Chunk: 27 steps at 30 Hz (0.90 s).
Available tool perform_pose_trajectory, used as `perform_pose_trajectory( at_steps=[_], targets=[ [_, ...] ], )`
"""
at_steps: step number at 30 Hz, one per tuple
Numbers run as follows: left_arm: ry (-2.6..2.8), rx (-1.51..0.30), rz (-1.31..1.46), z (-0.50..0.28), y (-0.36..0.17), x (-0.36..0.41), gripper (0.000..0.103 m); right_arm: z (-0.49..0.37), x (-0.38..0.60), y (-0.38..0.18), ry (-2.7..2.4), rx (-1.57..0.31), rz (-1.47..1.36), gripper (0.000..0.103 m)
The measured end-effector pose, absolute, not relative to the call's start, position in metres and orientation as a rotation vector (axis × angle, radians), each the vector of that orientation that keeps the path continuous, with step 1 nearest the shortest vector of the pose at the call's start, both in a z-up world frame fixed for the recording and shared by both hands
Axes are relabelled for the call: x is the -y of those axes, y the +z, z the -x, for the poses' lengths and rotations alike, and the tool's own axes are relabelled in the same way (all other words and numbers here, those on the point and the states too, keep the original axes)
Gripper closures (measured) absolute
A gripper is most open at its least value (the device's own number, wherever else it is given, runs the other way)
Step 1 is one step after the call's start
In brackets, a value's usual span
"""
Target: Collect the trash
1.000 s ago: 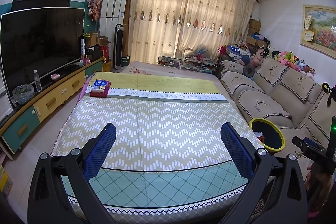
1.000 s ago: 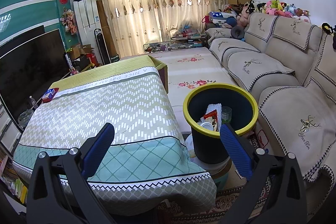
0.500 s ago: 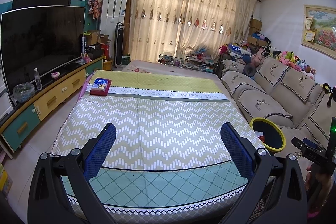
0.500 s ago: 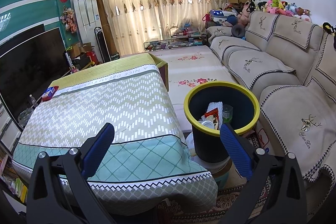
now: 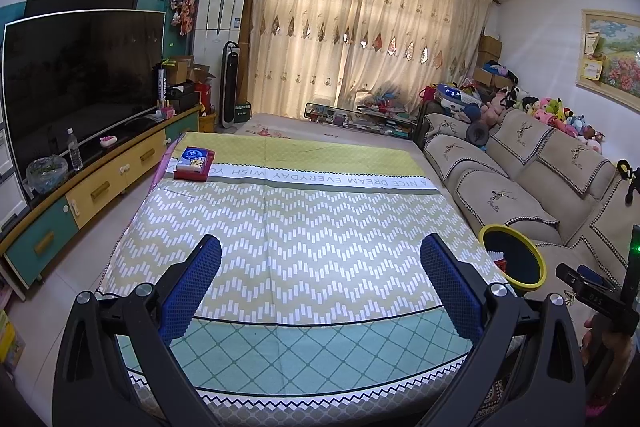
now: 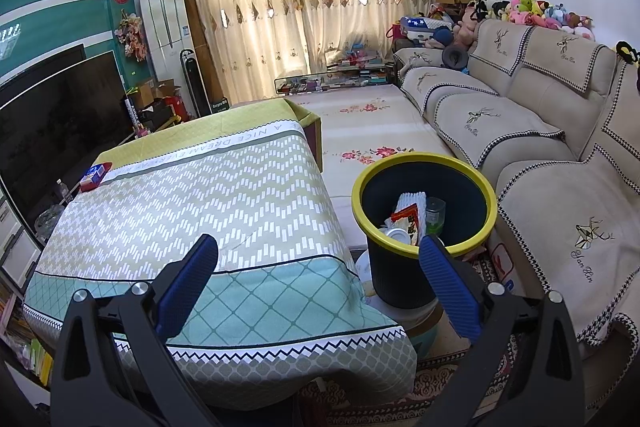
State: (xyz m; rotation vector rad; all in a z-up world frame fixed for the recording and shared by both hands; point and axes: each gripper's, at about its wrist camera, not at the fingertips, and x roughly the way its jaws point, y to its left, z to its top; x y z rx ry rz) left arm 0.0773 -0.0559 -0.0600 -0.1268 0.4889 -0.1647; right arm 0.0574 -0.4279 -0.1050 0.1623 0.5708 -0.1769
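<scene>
A dark bin with a yellow rim stands between the table and the sofa. Inside it lie a red wrapper, a white lid, a ribbed white piece and a clear cup. In the left wrist view the bin shows at the table's right edge. My right gripper is open and empty, its right finger just in front of the bin. Over the near end of the patterned tablecloth my left gripper hangs open and empty. A red and blue packet lies at the table's far left corner.
A beige sofa runs along the right. The TV and a low cabinet with a water bottle line the left. The other gripper's handle and a hand appear at the lower right. Curtains and stacked clutter fill the far end.
Both views shift only slightly; the left wrist camera has risen a little. Both grippers stay open and empty.
</scene>
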Motion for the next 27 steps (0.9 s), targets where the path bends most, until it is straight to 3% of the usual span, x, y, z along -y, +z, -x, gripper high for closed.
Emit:
perform_pose_trajectory(
  at_steps=[20, 27],
  targets=[
    [-0.182, -0.502, 0.141, -0.085, -0.066, 0.057, 0.005, -0.062, 0.423, -0.111, -0.171, -0.594, -0.151, 0.007],
    [-0.127, -0.623, 0.172, -0.149, -0.084, 0.036, 0.005, -0.106, 0.398, -0.098, -0.131, -0.609, -0.031, 0.007]
  ],
)
